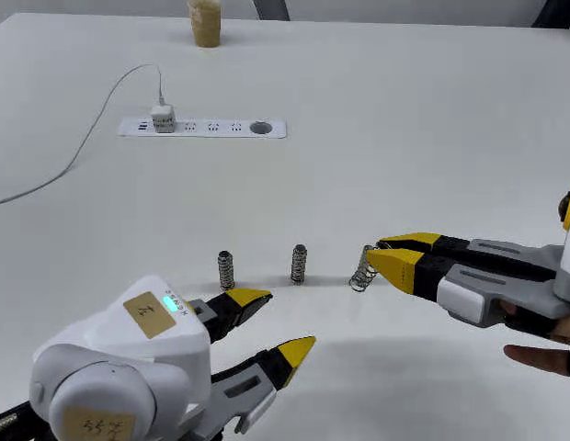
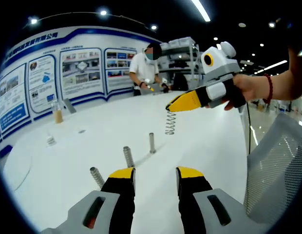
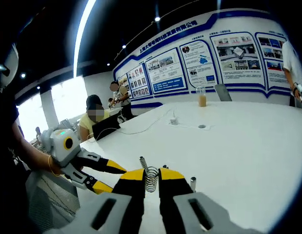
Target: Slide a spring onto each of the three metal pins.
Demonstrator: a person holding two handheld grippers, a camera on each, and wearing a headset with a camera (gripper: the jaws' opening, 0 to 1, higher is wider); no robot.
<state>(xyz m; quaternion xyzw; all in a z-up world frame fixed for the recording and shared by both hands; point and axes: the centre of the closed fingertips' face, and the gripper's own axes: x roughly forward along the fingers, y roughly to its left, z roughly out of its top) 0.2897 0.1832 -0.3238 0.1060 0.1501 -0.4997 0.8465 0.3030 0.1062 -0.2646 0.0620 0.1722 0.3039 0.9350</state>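
Right gripper (image 1: 375, 252): grey-and-white hand-held tool with yellow-tipped black fingers (image 3: 133, 176), closed on the upper coils of one small coiled steel spring (image 2: 170, 123).
Left gripper (image 1: 291, 318): matching tool, fingers parted with nothing between them, low over the white tabletop (image 1: 404, 138) on the near side of the pin row.
Held spring: hanging from the right fingers, long axis close to vertical with a slight lean in the head view, lower end free.
Bare pin: one short upright grey metal pin (image 2: 152, 143) at the end of the row nearest the right gripper, long axis vertical.
Key relation: spring's lower end near the bare pin's top but off to one side, not yet over it; right gripper far nearer than the left.
Loaded pins: two more upright pins, each wearing a spring, one at the far end of the row (image 1: 226, 269) and one in the middle (image 1: 299, 264).
Count: three pins, three springs, two pairs joined, one pair left.
Next move, as a judgement: a small sideways shift to line spring with pin, then a straight drop.
Background: one white power strip (image 1: 202, 128) and one cup of beige drink (image 1: 205, 23), well apart from the work.
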